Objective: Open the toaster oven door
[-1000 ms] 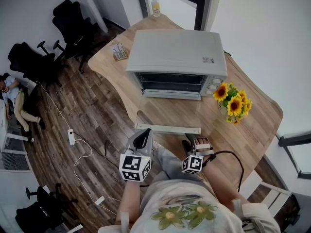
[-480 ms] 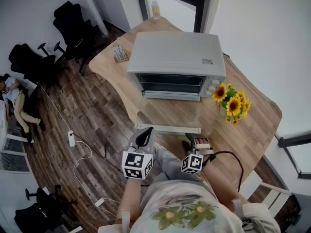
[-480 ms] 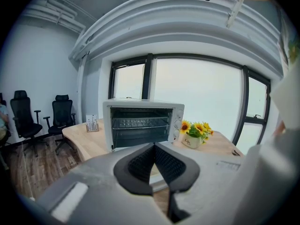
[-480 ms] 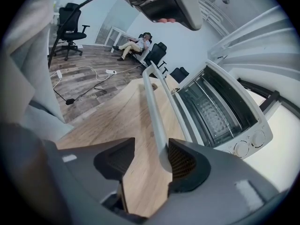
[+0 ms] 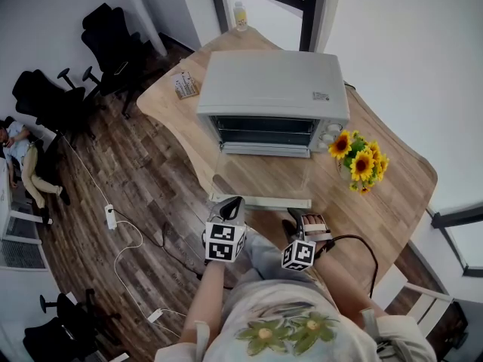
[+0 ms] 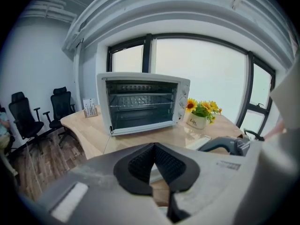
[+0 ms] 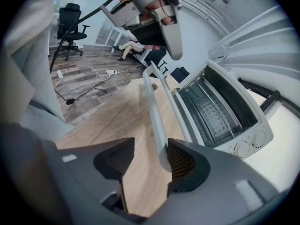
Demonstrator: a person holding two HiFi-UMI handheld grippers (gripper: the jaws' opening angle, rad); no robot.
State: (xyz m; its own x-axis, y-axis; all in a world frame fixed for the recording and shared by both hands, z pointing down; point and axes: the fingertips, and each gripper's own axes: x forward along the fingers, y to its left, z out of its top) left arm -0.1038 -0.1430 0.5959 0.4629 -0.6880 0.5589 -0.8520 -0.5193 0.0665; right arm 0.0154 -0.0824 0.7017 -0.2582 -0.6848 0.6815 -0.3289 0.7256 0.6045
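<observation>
The white toaster oven (image 5: 275, 81) stands on the wooden table (image 5: 392, 202). Its glass door (image 5: 264, 173) lies folded down flat, with the rack inside showing. My right gripper (image 5: 306, 221) is at the door's front edge. In the right gripper view the white door handle (image 7: 152, 107) runs between the jaws of the right gripper (image 7: 149, 150), close against the right pad (image 7: 180, 161). The jaws have just been opening and do not clamp the handle. My left gripper (image 5: 230, 204) hangs just off the door's left corner, shut and empty; its pads (image 6: 143, 161) meet at the tip.
A pot of sunflowers (image 5: 361, 161) stands right of the oven. A card holder (image 5: 185, 83) and a bottle (image 5: 241, 13) sit at the table's far end. Black office chairs (image 5: 106, 32), floor cables (image 5: 121, 225) and a seated person (image 5: 23, 157) are on the left.
My left gripper has sunk and shifted slightly right, toward the door's left corner. The right gripper has kept its place at the handle. The oven door stays flat.
</observation>
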